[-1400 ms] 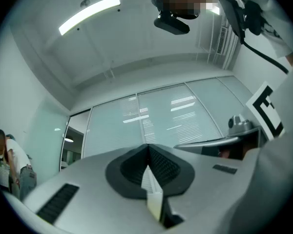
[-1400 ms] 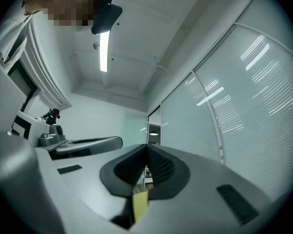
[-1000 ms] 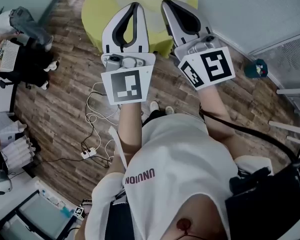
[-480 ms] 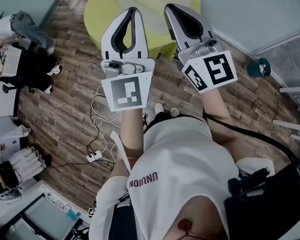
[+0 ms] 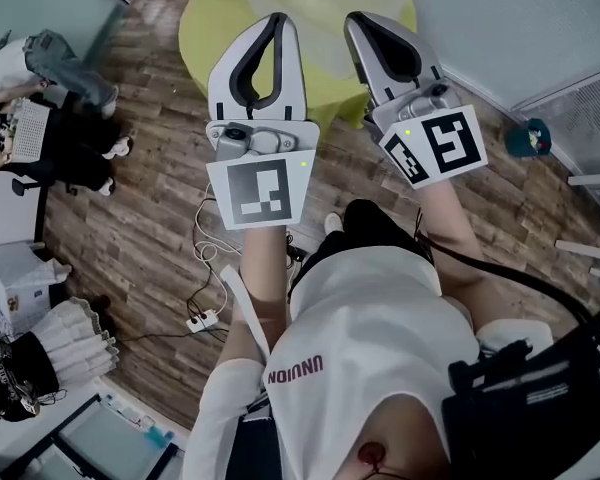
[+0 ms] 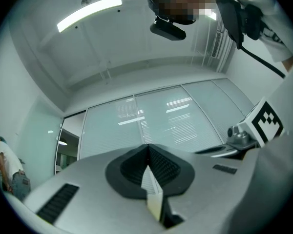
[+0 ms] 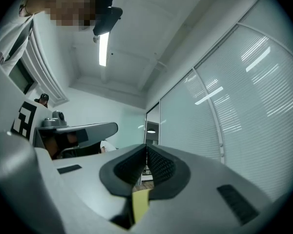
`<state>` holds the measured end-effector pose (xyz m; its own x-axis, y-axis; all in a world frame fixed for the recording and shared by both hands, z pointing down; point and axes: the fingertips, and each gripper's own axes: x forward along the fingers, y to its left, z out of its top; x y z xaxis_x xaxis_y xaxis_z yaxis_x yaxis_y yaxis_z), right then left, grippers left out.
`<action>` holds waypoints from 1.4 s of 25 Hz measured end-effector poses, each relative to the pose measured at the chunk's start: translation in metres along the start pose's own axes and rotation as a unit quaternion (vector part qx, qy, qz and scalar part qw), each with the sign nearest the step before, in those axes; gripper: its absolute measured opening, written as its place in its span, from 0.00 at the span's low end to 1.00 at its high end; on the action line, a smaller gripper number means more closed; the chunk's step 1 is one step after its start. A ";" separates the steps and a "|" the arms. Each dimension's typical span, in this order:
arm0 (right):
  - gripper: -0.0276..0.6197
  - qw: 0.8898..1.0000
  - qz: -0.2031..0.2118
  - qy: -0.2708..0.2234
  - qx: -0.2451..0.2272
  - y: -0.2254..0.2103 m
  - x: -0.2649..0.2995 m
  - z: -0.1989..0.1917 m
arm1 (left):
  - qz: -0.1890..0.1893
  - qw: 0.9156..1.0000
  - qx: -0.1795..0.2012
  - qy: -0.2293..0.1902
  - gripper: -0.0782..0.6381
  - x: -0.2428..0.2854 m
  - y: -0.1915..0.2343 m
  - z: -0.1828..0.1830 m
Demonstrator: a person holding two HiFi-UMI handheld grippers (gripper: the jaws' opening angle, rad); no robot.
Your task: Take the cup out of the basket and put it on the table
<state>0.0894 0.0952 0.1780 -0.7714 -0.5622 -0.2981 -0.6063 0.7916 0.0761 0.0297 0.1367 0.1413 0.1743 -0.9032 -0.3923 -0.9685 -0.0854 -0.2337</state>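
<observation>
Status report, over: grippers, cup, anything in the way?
Shut and empty: left gripper, right gripper. Cup not in view. Pale thing on yellow table, too unclear to name. Nothing seen blocking the way to it.

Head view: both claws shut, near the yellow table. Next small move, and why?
Probably tilt both claws down toward the yellow table: left claw and right claw are shut and empty, and their own views show only ceiling and glass wall, not the tabletop.

Left claw (image 5: 277, 18) sits beside right claw (image 5: 357, 18), before table (image 5: 198, 36).
</observation>
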 end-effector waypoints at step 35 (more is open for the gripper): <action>0.07 0.994 0.104 0.031 -0.006 -0.064 0.171 -0.072 | 0.089 0.994 0.003 0.062 0.13 0.108 0.098 -0.109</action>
<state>-0.0180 -0.0687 0.1908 -0.8904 -0.4006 -0.2159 -0.4345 0.8895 0.1415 -0.0662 -0.0151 0.1732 -0.0226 -0.9490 -0.3145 -0.9810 0.0816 -0.1759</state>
